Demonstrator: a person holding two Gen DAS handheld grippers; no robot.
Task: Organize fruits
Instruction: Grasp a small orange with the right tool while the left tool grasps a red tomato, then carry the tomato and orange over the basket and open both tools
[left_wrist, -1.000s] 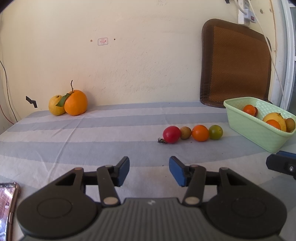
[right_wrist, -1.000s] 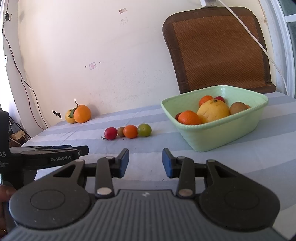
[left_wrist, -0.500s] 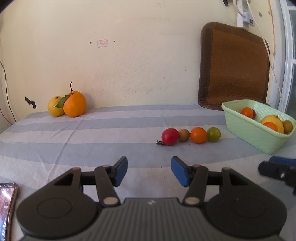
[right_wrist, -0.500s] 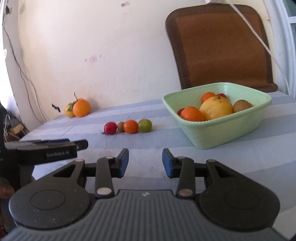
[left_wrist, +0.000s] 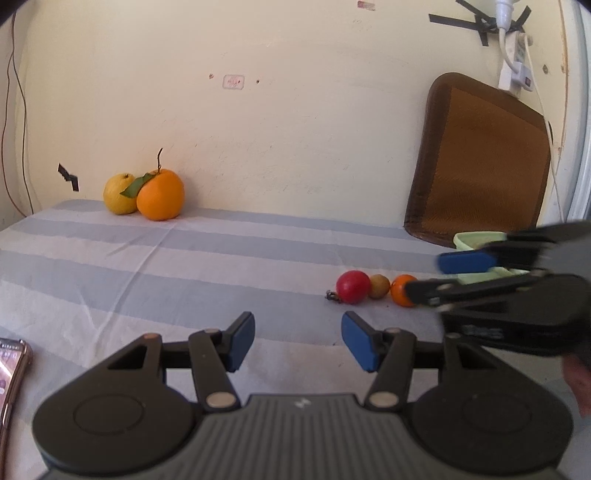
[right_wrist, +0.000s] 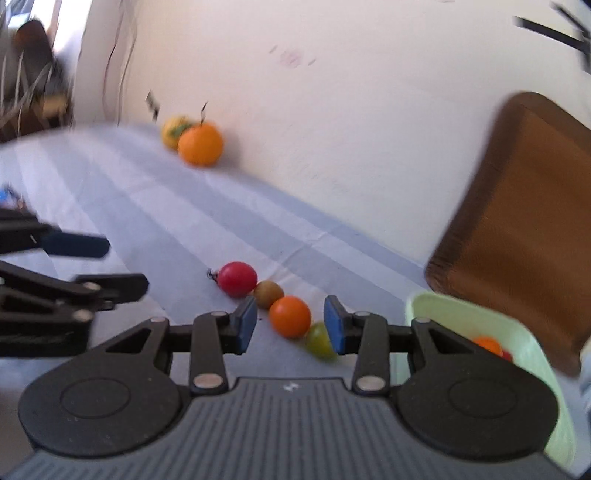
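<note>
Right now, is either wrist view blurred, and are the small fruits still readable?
Left wrist view: sharp on the large orange and red fruit; only the right gripper crossing in is smeared. Right wrist view: motion blur throughout, yet the red fruit, small orange and green fruit stay distinguishable.

**A:** What fruit is out?

**B:** Four small round fruits lie touching in a row on the striped cloth: a red fruit (right_wrist: 237, 278) with a dark stem, a brownish fruit (right_wrist: 268, 293), a small orange fruit (right_wrist: 290, 316) and a green fruit (right_wrist: 318, 341).

**A:** Anything else?

**B:** Far left, against the wall, a large orange (left_wrist: 160, 194) with stem and leaf touches a yellow fruit (left_wrist: 117, 188). On the right, a pale green basket (right_wrist: 532, 354) holds an orange fruit and something red.
</note>
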